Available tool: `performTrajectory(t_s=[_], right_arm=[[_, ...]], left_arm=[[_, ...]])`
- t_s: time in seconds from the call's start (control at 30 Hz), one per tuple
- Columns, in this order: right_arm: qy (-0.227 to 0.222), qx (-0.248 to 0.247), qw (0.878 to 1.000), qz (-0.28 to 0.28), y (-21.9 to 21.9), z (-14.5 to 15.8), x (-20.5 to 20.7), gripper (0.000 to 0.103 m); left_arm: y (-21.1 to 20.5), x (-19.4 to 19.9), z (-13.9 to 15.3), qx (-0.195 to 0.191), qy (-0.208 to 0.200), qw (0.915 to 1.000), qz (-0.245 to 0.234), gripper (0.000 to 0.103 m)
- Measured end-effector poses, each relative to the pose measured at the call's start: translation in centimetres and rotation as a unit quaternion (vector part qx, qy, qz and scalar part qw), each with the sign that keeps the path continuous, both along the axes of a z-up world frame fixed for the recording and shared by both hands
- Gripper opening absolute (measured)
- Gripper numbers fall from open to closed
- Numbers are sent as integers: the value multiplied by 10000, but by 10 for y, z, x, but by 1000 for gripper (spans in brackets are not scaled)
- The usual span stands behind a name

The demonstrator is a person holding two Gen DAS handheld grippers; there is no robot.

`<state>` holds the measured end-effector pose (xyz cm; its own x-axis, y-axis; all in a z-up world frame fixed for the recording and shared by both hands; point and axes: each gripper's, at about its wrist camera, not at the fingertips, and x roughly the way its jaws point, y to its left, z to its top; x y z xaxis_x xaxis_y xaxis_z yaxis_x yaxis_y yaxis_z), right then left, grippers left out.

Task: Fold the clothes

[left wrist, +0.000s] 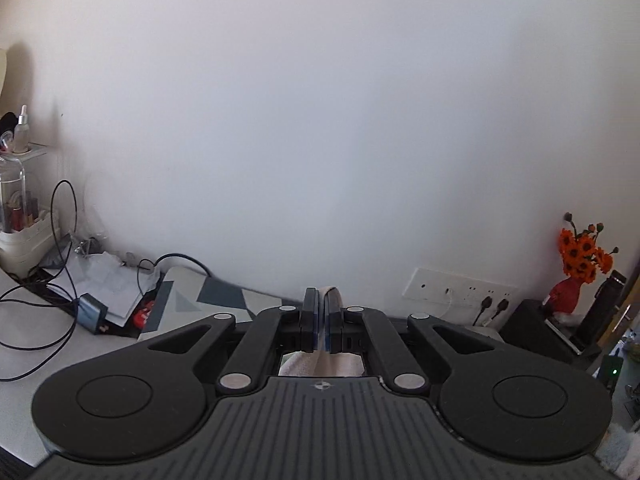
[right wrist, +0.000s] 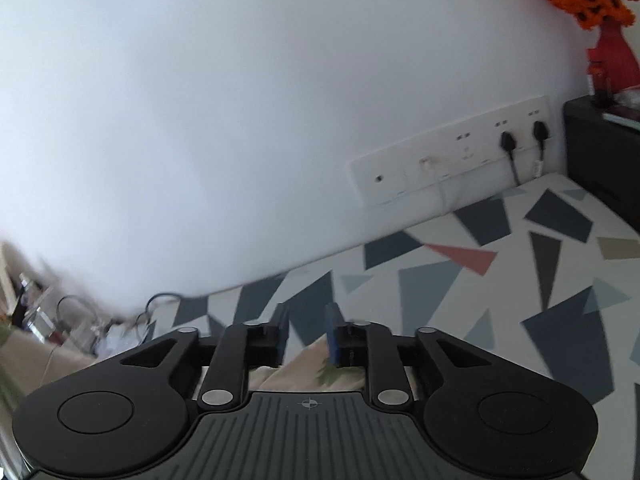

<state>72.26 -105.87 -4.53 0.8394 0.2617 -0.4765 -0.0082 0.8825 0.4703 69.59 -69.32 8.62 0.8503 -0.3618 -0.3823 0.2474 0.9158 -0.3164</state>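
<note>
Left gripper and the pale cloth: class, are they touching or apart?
Touching. The left wrist view shows the left gripper with jaws shut on the pale cloth, which pokes out past its fingertips.

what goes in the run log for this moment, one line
left tool: shut on pale garment | right tool: open above leaf-print cloth | surface: patterned mat

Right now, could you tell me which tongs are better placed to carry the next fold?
Left: the left tongs are already shut on the pale pink cloth; the right tongs are open.
</note>
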Motion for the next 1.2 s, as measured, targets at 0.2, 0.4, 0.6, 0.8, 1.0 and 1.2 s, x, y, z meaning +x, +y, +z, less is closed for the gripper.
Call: performTrajectory(t_s=[0.2, 0.4, 0.6, 0.8, 1.0, 1.2], right_arm=[[559, 1042, 9827, 1425, 59, -30, 15, 75], [1296, 1254, 9591, 2182, 115, -61, 41, 79], [1689, 1133, 9573, 2052, 111, -83, 46, 6], [566, 630, 9964, 93, -6, -26, 30, 4], [77, -148, 9726, -2317, -130, 1, 5, 9], [1485, 6, 9705, -1901, -131, -64, 5, 40]], left_arm=[[-21, -5, 1, 264, 0, 9992, -288, 3], [-33, -19, 6, 553, -85, 9979, -316, 3], [-23, -13, 3, 405, -2, 9990, 164, 3], [4, 12, 5, 360, -311, 9931, 1071, 3], [15, 52, -11, 592, -59, 9897, 1305, 3], [-40, 72, -109, 1936, 1038, 9752, 275, 51]])
